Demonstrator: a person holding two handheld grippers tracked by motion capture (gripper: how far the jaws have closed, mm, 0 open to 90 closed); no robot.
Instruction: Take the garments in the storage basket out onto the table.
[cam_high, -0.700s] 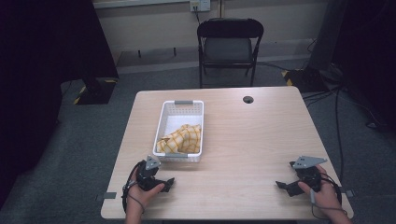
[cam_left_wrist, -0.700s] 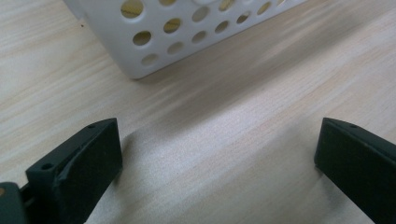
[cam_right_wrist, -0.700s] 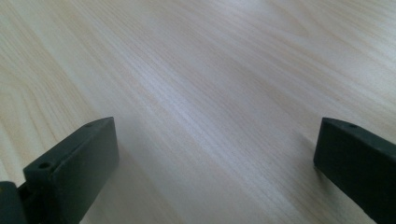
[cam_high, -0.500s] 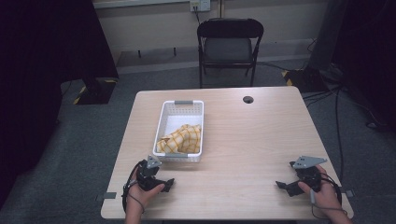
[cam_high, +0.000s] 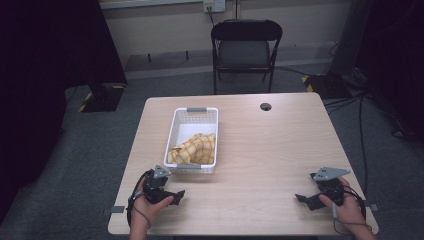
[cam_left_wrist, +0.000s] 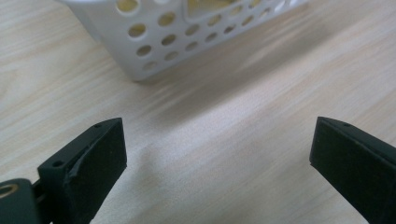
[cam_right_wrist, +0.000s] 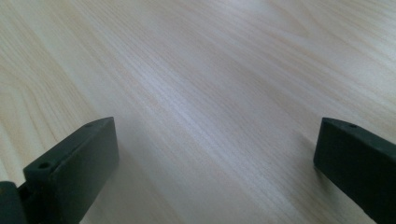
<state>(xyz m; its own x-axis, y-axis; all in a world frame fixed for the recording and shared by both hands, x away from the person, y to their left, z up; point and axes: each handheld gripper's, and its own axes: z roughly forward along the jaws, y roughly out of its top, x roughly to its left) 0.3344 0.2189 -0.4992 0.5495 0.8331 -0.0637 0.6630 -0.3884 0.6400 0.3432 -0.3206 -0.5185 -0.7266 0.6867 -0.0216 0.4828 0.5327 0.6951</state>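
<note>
Basically nothing is grabbed yet: the left gripper (cam_high: 172, 196) and right gripper (cam_high: 306, 199) both rest wide apart and empty near the desk's (cam_high: 260, 150) front edge. Checked cloth (cam_high: 194, 149) sits in the basket (cam_high: 196, 113) toward the left edge. Next up, I'd guess, the left one reaches in for it.

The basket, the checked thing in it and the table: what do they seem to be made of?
The basket looks like white moulded plastic: smooth matte walls pierced by rows of round holes. The cloth seems woven fabric, yellow with a white check, lying in soft folds. The table shows pale wood grain with a slight sheen; whether solid wood or laminate, the look leaves open.
</note>
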